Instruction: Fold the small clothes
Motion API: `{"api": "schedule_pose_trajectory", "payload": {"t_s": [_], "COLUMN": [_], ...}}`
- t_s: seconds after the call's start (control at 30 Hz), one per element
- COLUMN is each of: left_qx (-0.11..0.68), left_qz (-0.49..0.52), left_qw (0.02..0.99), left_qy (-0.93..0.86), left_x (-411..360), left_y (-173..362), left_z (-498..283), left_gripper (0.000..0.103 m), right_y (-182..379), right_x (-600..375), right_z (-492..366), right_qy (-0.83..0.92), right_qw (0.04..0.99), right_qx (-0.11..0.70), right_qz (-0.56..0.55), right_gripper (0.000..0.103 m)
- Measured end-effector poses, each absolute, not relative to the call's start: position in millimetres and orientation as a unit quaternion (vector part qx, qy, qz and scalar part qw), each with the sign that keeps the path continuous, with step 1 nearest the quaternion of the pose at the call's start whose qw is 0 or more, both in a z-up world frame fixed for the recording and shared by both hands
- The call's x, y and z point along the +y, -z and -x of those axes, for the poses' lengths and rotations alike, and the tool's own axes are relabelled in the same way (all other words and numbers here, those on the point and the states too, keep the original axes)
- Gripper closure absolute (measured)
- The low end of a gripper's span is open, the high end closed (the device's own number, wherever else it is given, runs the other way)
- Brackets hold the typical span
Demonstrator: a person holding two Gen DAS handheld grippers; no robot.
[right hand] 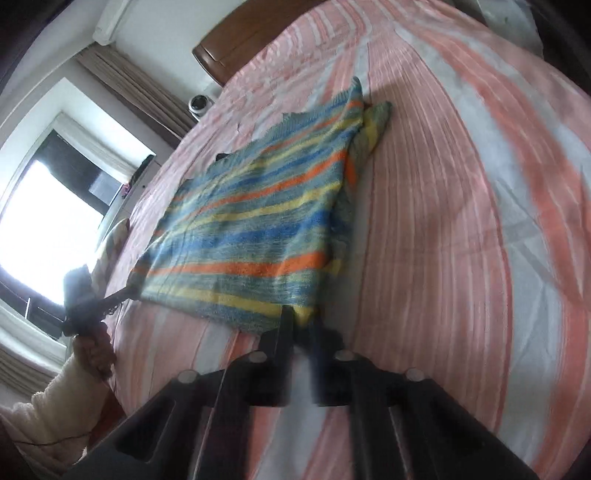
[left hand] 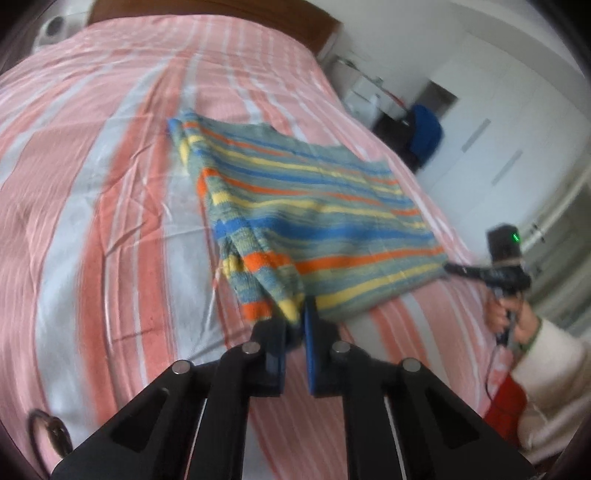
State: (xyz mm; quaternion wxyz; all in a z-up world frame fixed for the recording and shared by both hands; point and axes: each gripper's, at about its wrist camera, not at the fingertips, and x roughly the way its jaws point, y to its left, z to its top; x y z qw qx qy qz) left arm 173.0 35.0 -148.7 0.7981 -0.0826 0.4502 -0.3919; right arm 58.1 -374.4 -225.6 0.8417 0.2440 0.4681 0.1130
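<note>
A small knitted sweater (left hand: 314, 214) with blue, yellow, orange and grey-green stripes is stretched over the pink-and-white striped bed (left hand: 92, 192). My left gripper (left hand: 295, 317) is shut on its near left hem corner, where a folded-in sleeve hangs. My right gripper (left hand: 448, 267) shows at the right in the left wrist view, pinching the opposite hem corner. In the right wrist view the sweater (right hand: 251, 221) runs away from my right gripper (right hand: 301, 317), which is shut on its near corner. My left gripper (right hand: 129, 290) holds the far left corner there. The near hem is lifted off the bed.
A brown headboard (left hand: 207, 7) lies beyond the bed. A blue chair (left hand: 424, 133) and white wardrobe doors (left hand: 517, 129) stand to the right of the bed. A bright window (right hand: 44, 221) with curtains is on the left in the right wrist view.
</note>
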Motion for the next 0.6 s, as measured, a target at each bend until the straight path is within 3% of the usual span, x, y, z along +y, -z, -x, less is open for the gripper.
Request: {"api": "schedule_pose_trajectory", "payload": {"t_s": [0.27, 0.4, 0.47, 0.5, 0.6], "left_qx": [0.499, 0.498, 0.491, 0.477, 0.431], "left_qz": [0.000, -0.046, -0.078, -0.103, -0.147], "left_qw": [0.766, 0.787, 0.811, 0.828, 0.850], "left_qy": [0.406, 0.362, 0.310, 0.276, 0.264], "left_x": [38.5, 31.6, 34.9, 34.0, 12.8], "left_y": [158.5, 145.4, 133.7, 125.1, 100.9], "left_z": [-188.3, -179.3, -170.4, -162.2, -137.4], "left_gripper": [0.101, 0.093, 0.062, 0.045, 0.044], "right_y": [232.7, 230.0, 224.9, 223.1, 209.8], "right_x": [-378.9, -377.7, -381.9, -385.7, -404.4], "right_z": [-58.2, -59.6, -53.8, -52.6, -37.0], "right_qy": [-0.097, -0.092, -0.091, -0.087, -0.086], "right_qw": [0.832, 0.837, 0.837, 0.836, 0.843], "right_qx": [0.507, 0.502, 0.498, 0.497, 0.476], "right_qz": [-0.201, -0.198, -0.207, -0.213, -0.236], "right_gripper": [0.097, 0.094, 0.079, 0.077, 0.066]}}
